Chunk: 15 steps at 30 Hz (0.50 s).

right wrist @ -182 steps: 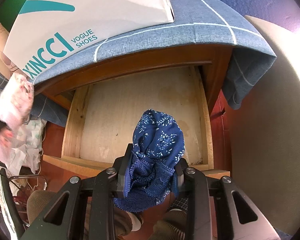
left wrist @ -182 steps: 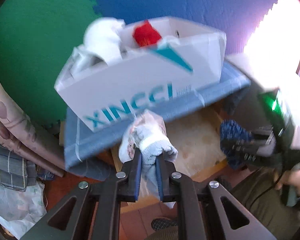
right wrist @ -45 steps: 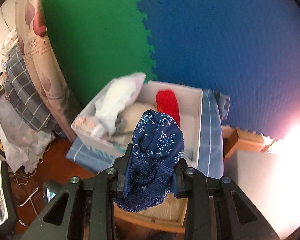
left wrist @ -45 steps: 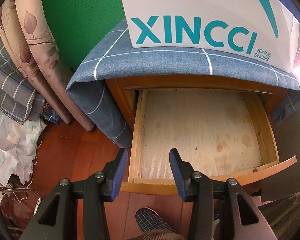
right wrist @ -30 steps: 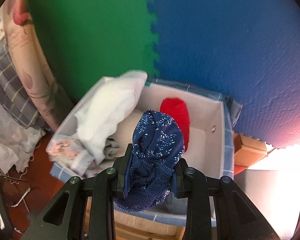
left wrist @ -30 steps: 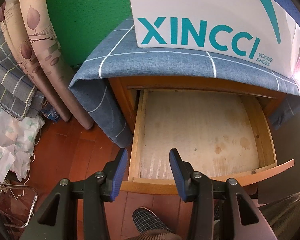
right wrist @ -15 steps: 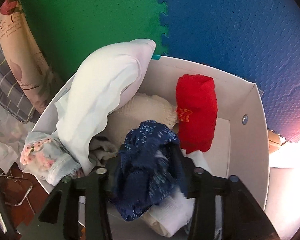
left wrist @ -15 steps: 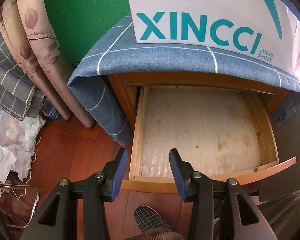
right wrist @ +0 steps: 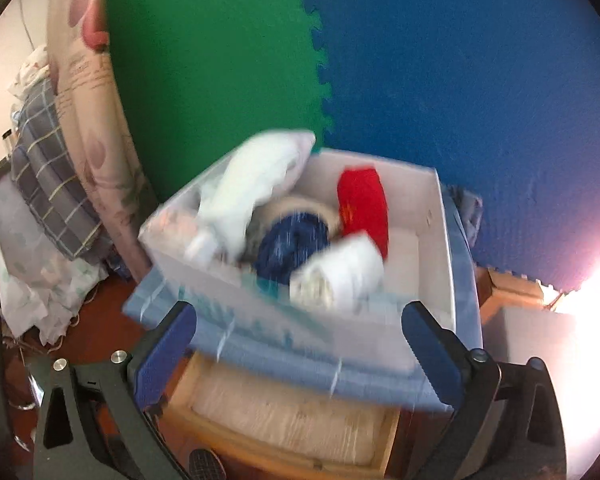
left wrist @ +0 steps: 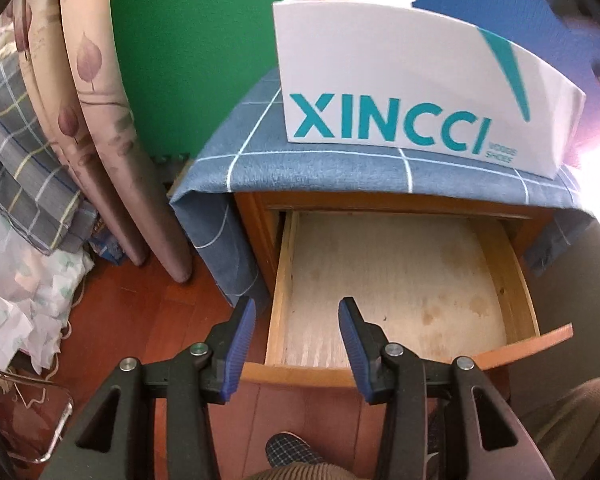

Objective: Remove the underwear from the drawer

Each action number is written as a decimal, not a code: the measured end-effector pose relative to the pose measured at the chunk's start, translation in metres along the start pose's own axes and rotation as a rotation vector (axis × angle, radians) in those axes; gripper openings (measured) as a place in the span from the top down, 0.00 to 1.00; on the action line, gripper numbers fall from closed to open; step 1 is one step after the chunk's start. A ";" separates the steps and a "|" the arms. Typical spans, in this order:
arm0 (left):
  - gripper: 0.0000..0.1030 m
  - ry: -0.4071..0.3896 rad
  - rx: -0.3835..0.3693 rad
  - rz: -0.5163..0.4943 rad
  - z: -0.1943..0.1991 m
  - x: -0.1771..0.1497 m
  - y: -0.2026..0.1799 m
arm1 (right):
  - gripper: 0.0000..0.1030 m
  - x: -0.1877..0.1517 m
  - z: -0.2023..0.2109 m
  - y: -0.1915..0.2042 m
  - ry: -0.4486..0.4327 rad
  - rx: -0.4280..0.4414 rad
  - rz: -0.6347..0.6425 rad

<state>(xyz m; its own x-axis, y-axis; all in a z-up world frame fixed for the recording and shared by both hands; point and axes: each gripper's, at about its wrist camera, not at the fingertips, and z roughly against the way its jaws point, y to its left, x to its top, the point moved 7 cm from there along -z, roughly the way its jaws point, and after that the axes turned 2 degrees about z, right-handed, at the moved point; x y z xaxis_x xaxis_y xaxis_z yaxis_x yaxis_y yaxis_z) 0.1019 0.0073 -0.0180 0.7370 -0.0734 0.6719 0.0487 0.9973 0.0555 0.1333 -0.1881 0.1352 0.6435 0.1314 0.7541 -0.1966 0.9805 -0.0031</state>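
Right gripper has its jaws opening wide, nothing between them; it hangs at the lower edge of the right wrist view, in front of the white shoe box. Left gripper is spread partway and empty, low centre of the left wrist view, above the front rail of the drawer.

Drawer: pulled out, bare stained bottom board, no clothing visible in it. Judged: the removal part of the task looks complete.

Underwear location: dark blue underwear lies inside the box, centre of the right wrist view, between a white roll and a red roll, touching both. The box stands on the blue checked cloth covering the cabinet top.

Risks:
- The box is heaped; a large white garment overhangs the upper left rim and could slide out if a gripper bumps the box.
- A gripper finger could snag the cloth and drag the box.

Appearance: blue piece is bunched into a rounded lump, pale speckled print; motion blur hides finer detail.
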 end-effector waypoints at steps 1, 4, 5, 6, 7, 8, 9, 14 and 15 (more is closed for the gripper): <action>0.57 0.006 -0.005 -0.006 0.002 -0.002 -0.001 | 0.01 -0.013 0.001 -0.002 0.003 -0.007 -0.001; 0.57 0.019 -0.058 -0.003 0.008 -0.011 -0.006 | 0.01 -0.060 0.001 0.000 0.042 -0.025 -0.013; 0.57 0.028 -0.069 -0.002 0.008 -0.014 -0.008 | 0.01 -0.076 -0.002 0.002 0.069 -0.020 -0.026; 0.57 0.036 -0.069 -0.001 0.009 -0.016 -0.010 | 0.01 -0.090 -0.006 0.004 0.097 -0.011 -0.035; 0.57 0.043 -0.058 0.001 0.010 -0.018 -0.011 | 0.01 -0.107 -0.012 0.005 0.132 -0.005 -0.047; 0.57 0.045 -0.052 -0.001 0.011 -0.019 -0.013 | 0.01 -0.116 -0.015 0.006 0.150 -0.002 -0.056; 0.57 0.049 -0.054 -0.002 0.012 -0.020 -0.015 | 0.01 -0.126 -0.018 0.007 0.168 0.003 -0.062; 0.57 0.077 -0.087 0.036 0.013 -0.023 -0.017 | 0.01 -0.159 -0.029 0.009 0.239 0.016 -0.098; 0.57 0.077 -0.084 0.037 0.013 -0.023 -0.017 | 0.01 -0.163 -0.031 0.010 0.249 0.019 -0.101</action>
<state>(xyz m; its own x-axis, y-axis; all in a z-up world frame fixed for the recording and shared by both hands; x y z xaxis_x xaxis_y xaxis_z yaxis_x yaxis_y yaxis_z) 0.0756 -0.0078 -0.0246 0.7890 -0.0387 0.6132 0.0744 0.9967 -0.0328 0.0493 -0.1957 -0.0079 0.8221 0.0674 0.5654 -0.1344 0.9879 0.0778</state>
